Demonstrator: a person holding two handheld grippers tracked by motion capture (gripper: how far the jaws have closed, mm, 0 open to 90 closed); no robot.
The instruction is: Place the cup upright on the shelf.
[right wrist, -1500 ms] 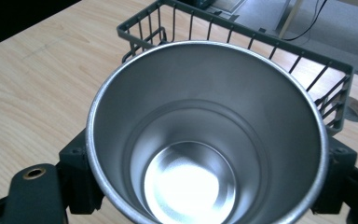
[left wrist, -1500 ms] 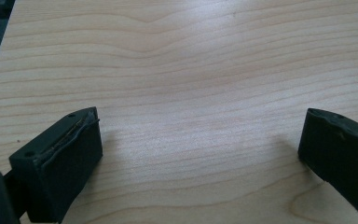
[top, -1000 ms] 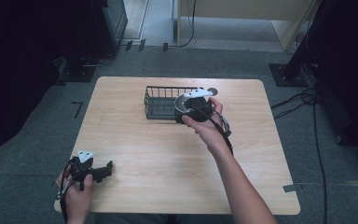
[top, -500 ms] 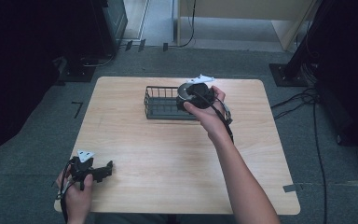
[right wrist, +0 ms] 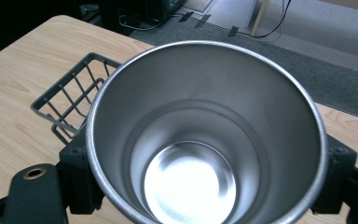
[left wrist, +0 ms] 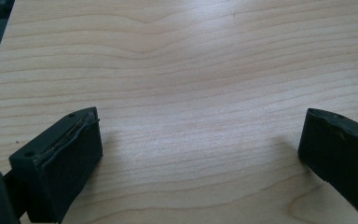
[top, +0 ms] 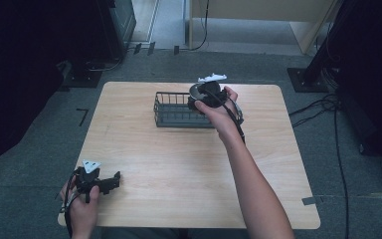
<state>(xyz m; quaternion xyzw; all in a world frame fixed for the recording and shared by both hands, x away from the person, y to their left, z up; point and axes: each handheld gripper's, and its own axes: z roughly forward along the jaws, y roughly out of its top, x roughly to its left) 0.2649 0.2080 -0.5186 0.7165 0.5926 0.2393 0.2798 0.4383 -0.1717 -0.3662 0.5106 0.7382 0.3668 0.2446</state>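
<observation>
Held thing: a shiny, round stainless-steel cup (right wrist: 200, 140), empty, mouth towards the right gripper's camera; in the high view it sits above the right end of the basket, near the far edge of the table.
Right gripper (top: 205, 95): jaws clamped on the cup's outer wall, one pad on each side just below the rim.
Left gripper (top: 110, 182): jaws spread wide with nothing between them, resting low over bare wood at the near left corner of the table.
Basket: a dark grey wire basket (top: 176, 110), rectangular, standing by the middle of the far edge of the light wooden table (top: 179, 164).
Step in hand, as I judge it: carrying the cup at the basket; whether in or out, the overhead view is too coarse to say.
Doing it well: keep the clamp firm, since smooth steel slips; hold the cup's base clear of the wire rim; keep the cable off the basket.
</observation>
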